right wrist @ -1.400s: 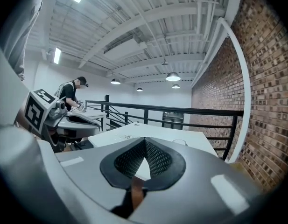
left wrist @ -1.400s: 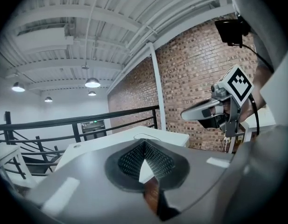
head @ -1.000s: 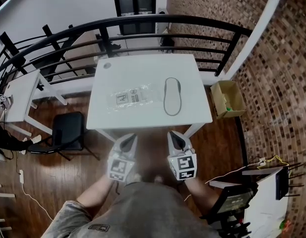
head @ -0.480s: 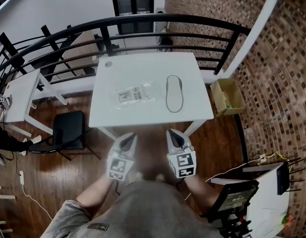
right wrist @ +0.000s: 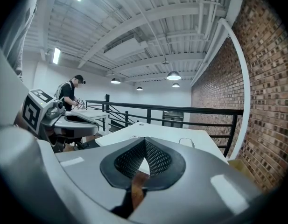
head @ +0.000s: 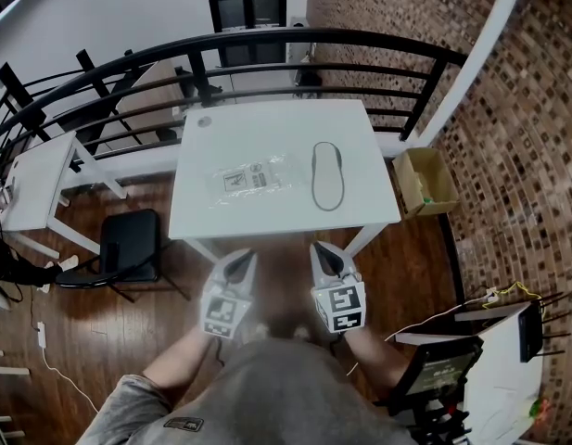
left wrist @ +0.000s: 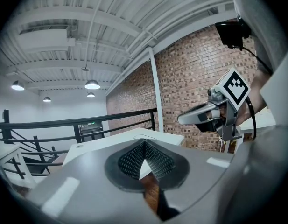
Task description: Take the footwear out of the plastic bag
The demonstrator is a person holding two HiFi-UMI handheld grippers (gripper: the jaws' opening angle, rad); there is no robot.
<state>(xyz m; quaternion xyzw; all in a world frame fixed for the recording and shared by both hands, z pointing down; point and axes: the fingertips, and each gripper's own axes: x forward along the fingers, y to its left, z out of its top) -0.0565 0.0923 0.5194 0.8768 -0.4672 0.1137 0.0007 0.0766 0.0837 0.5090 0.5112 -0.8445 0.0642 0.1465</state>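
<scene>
The footwear (head: 327,175) lies flat on the white tabletop (head: 276,123), just right of the plastic bag (head: 250,178) and well ahead of your tools. Your left tool (head: 240,259) and right tool (head: 321,250) sit side by side near your body, both pinched together and holding nothing.

My left gripper (head: 240,258) and right gripper (head: 324,252): smooth grey plastic shells, slight sheen. Pads (left wrist: 132,160) black, matt, dotted texture. Table (head: 267,123) white, matt, smooth. Plastic bag (head: 253,176) clear, glossy, crinkled. Footwear (head: 326,174) pale grey, matt. Floor (head: 109,341) dark glossy wood. Wall (head: 517,137) rough brick. Railing (head: 267,43) black metal. Box (head: 425,185) cardboard.
</scene>
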